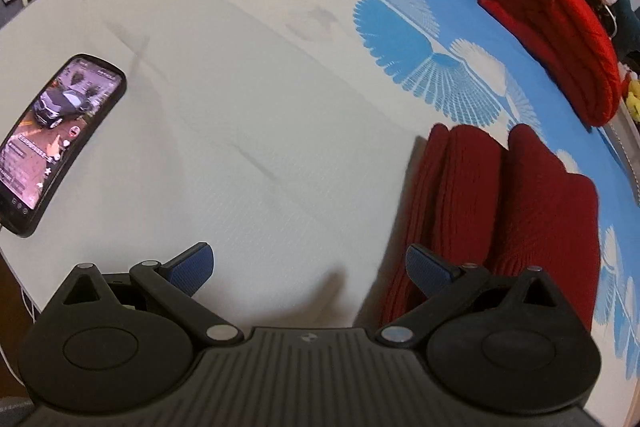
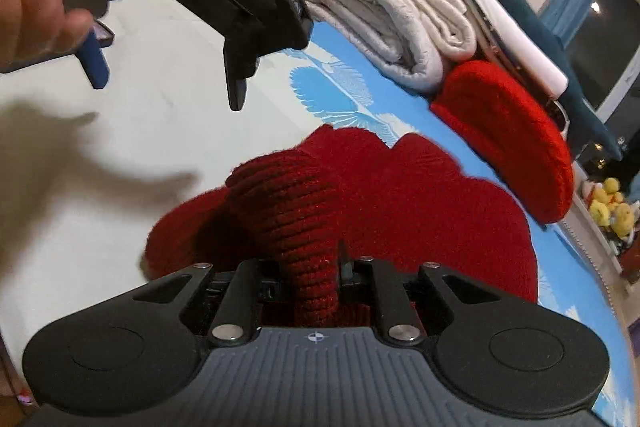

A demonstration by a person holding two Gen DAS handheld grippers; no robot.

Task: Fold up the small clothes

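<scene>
Right wrist view: right gripper (image 2: pixel 316 267) jaws clamp dark red knit garment (image 2: pixel 400 195); left gripper (image 1: pixel 310 267) jaws spread empty.

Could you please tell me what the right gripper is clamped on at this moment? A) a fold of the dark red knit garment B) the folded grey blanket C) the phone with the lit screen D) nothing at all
A: in the right wrist view the right gripper has its jaws closed around a ribbed bunch of the dark red knit garment.
</scene>
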